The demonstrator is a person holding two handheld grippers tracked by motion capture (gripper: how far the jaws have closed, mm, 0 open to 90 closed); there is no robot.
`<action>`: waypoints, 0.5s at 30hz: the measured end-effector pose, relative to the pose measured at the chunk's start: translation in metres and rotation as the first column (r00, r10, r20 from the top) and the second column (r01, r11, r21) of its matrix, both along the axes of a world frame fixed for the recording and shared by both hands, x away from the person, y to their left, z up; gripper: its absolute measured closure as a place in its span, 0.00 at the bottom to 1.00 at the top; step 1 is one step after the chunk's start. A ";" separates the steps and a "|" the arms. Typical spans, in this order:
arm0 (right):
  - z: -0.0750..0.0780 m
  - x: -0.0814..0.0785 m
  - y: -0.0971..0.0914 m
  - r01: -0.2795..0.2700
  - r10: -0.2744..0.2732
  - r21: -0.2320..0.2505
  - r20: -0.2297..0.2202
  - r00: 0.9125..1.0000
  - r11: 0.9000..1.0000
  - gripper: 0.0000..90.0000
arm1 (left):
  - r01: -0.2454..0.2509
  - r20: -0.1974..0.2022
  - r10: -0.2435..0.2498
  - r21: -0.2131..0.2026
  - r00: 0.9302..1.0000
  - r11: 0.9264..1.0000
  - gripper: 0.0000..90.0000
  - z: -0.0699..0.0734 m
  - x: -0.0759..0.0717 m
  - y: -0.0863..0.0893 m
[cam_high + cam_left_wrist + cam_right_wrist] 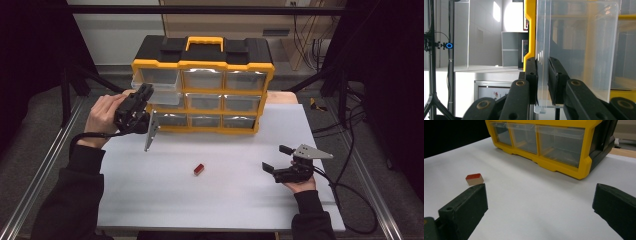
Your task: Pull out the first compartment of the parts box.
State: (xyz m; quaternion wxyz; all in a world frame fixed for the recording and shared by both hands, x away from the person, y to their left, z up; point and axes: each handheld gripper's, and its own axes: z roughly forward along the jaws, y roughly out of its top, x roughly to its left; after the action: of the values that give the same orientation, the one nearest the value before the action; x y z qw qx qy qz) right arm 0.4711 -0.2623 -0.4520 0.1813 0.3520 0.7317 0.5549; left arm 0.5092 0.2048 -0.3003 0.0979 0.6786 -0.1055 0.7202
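A yellow and black drawer organizer [202,82] stands at the back of the white table [225,200]. My left gripper [145,92] is at its left column, shut on the front wall of a clear plastic drawer [156,80] that sticks out a little. In the left gripper view the jaws [542,65] pinch that clear drawer [579,50] beside the yellow frame [531,30]. My right gripper [276,158] rests open at the right of the table, holding nothing. A small red block [199,169] lies mid-table, to the left of the right gripper [540,195], with the block [474,179] just past its left jaw.
The organizer's bottom row of clear drawers [536,137] is closed. Metal rails [40,170] run along both sides of the table. Cables [350,165] trail off its right edge. A tripod with a blue ring light [449,45] stands far off.
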 end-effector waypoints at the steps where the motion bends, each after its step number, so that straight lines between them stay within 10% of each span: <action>1: 0.000 0.000 0.000 0.000 0.000 0.000 0.000 1.000 1.000 0.01 | 0.001 0.001 -0.001 -0.002 1.000 1.000 0.88 0.000 -0.001 0.000; 15: 0.000 0.000 0.000 0.000 0.000 0.000 0.000 1.000 1.000 0.01 | 0.010 0.005 -0.010 0.002 1.000 1.000 0.88 -0.001 -0.009 0.002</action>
State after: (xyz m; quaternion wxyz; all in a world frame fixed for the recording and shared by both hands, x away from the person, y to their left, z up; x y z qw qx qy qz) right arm 0.4712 -0.2622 -0.4520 0.1812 0.3519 0.7319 0.5547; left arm 0.5003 0.2066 -0.3008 0.1006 0.6765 -0.1100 0.7212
